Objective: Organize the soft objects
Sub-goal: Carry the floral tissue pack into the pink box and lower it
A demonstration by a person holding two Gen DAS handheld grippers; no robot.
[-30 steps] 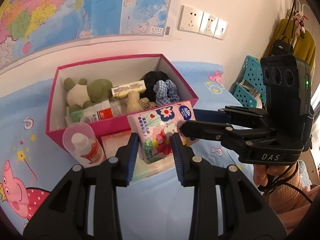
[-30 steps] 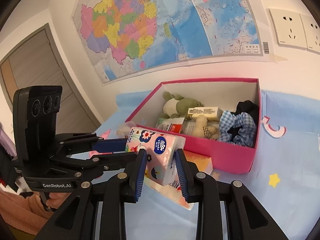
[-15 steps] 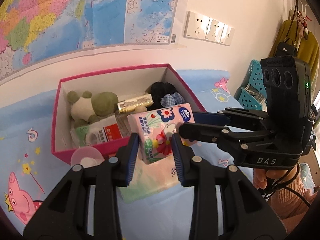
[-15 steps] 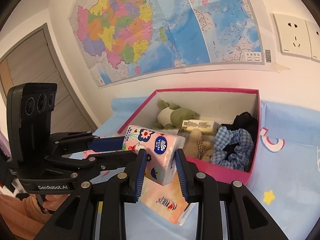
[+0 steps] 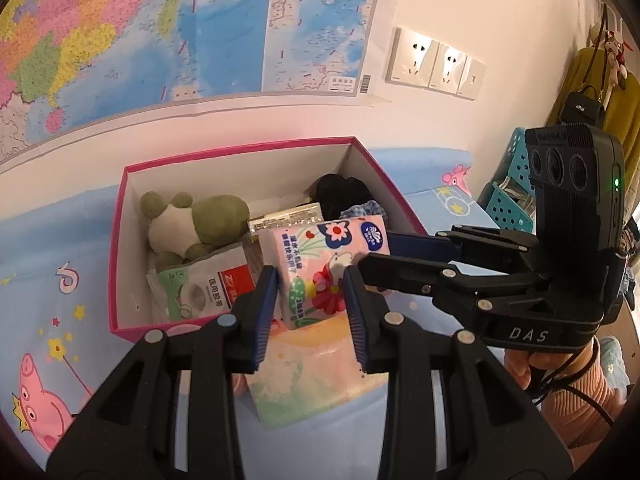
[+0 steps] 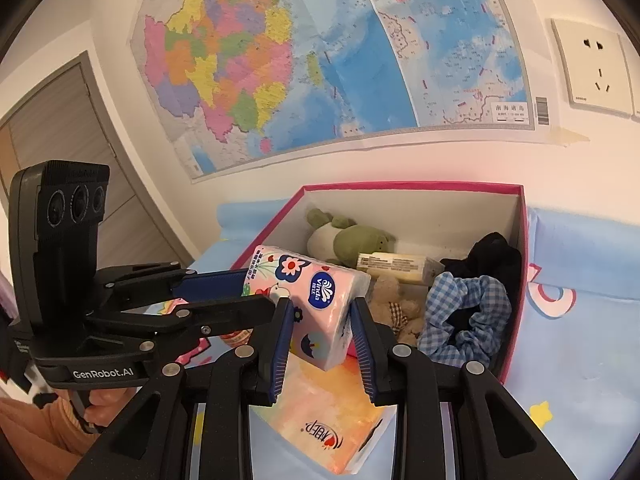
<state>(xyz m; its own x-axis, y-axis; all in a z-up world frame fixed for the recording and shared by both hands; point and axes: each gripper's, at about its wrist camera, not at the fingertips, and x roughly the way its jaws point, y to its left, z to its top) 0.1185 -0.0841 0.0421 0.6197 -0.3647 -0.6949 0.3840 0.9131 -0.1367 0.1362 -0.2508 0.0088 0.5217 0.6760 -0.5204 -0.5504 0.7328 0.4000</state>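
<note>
Tissue pack (image 5: 324, 268), clamped between our left gripper (image 5: 310, 300) and right gripper (image 6: 320, 332), hangs over the pink box's (image 5: 114, 280) near rim; plush frog (image 5: 192, 224), scrunchie (image 6: 466, 320) already in, second pack (image 6: 320, 412) still out.

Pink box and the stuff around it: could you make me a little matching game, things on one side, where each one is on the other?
Things:
1. floral tissue pack
2. green plush toy
3. checked scrunchie
4. orange tissue pack

Places:
A. lying on the blue sheet, outside the pink box
B. held by both pairs of jaws
C. box's right end, by black fabric
D. box's back left corner

Pairs: 1-B, 2-D, 3-C, 4-A
</note>
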